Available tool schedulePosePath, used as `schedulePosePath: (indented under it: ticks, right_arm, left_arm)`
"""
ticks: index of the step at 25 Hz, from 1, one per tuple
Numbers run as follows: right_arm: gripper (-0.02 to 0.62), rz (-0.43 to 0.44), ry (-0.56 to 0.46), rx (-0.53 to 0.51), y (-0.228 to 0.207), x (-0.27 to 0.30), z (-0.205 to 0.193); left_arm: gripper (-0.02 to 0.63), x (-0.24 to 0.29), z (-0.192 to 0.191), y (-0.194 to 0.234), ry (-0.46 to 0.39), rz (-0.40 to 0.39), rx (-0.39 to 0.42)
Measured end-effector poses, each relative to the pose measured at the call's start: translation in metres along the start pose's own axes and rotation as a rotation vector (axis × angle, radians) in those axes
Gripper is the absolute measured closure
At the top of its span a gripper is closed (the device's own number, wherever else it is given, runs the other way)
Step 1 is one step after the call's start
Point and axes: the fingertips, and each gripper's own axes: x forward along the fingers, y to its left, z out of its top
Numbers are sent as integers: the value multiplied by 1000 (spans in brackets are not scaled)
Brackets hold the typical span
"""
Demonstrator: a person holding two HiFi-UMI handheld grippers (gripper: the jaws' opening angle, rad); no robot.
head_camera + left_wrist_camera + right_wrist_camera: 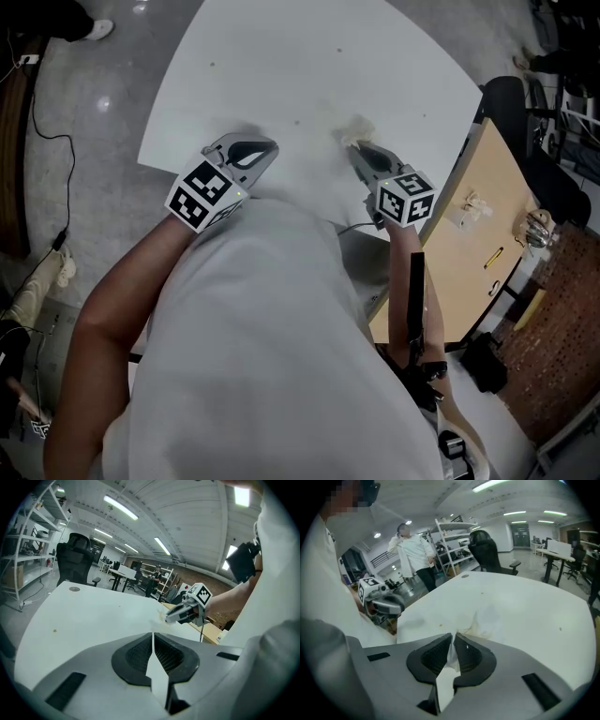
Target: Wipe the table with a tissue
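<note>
The white desk [309, 66] fills the upper view. Over its near edge, the left tongs [265, 150] are pressed together with nothing between them. To their right, the right tongs [356, 148] pinch a crumpled tissue [357, 128], which bunches out past their tips over the desk.

Head view looks steeply down past the person's chest [262, 356] onto the white bench [309, 56]. Left gripper view sits low, facing across it to the right gripper [168, 617]; right gripper view stares back at the left gripper [396, 605]. All share the benchtop.
</note>
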Motion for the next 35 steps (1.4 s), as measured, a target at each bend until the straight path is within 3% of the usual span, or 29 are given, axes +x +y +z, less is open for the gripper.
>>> schedulePosePath:
  ticks: [3, 7, 15, 22, 30, 35]
  right_arm:
    - [560, -67, -66, 62, -33, -11, 22]
    - [560, -23, -98, 90, -36, 3, 42]
    - [560, 94, 68, -117, 20, 73, 42]
    - [559, 123, 135, -279, 40, 106, 52]
    - [560, 36, 146, -359, 18, 125, 66]
    - [560, -34, 214, -488, 19, 130, 40]
  left_arm:
    - [586, -4, -3, 1, 0, 7, -6]
    - [586, -6, -5, 2, -5, 17, -11]
    - [586, -25, -11, 18, -27, 72, -40]
    - [586, -42, -20, 27, -46, 138, -67]
    - [586, -39, -26, 31, -66, 161, -91]
    - [586, -43, -34, 23, -57, 159, -116]
